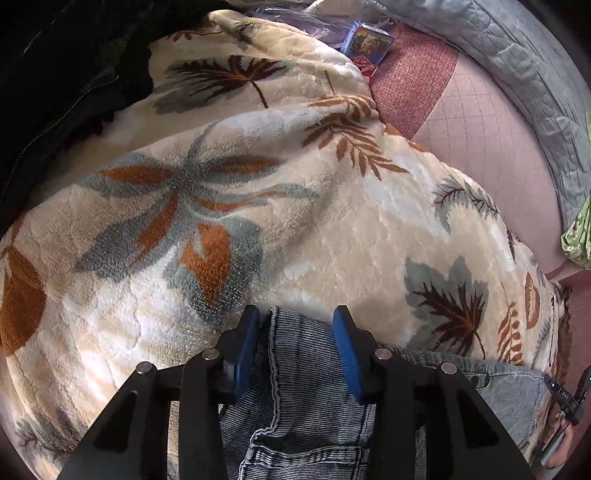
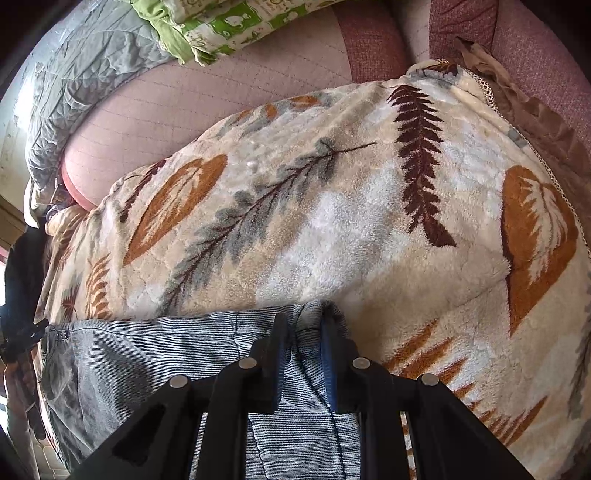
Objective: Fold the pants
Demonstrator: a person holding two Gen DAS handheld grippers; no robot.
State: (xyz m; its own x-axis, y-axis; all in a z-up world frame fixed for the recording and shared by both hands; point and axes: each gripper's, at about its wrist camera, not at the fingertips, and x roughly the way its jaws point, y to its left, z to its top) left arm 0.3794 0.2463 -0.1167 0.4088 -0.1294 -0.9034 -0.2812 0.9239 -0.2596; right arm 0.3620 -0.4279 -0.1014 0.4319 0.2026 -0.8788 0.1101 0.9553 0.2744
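Faded blue-grey denim pants (image 1: 310, 406) lie on a cream fleece blanket with leaf prints (image 1: 258, 206). My left gripper (image 1: 295, 325) straddles one corner of the waistband; its blue pads (image 1: 345, 350) stand apart with denim between them, not pinched. My right gripper (image 2: 306, 332) is shut on the other end of the waistband, the pants (image 2: 147, 354) stretching left from it across the blanket (image 2: 332, 206). The right gripper's tool shows at the far right edge of the left wrist view.
A pink quilted mattress (image 1: 480, 147) lies beyond the blanket, edged by a grey quilted cover (image 1: 517, 55). A blue box (image 1: 365, 44) sits at the far end. A green printed cloth (image 2: 229, 26) and dark clothing (image 1: 55, 74) lie nearby.
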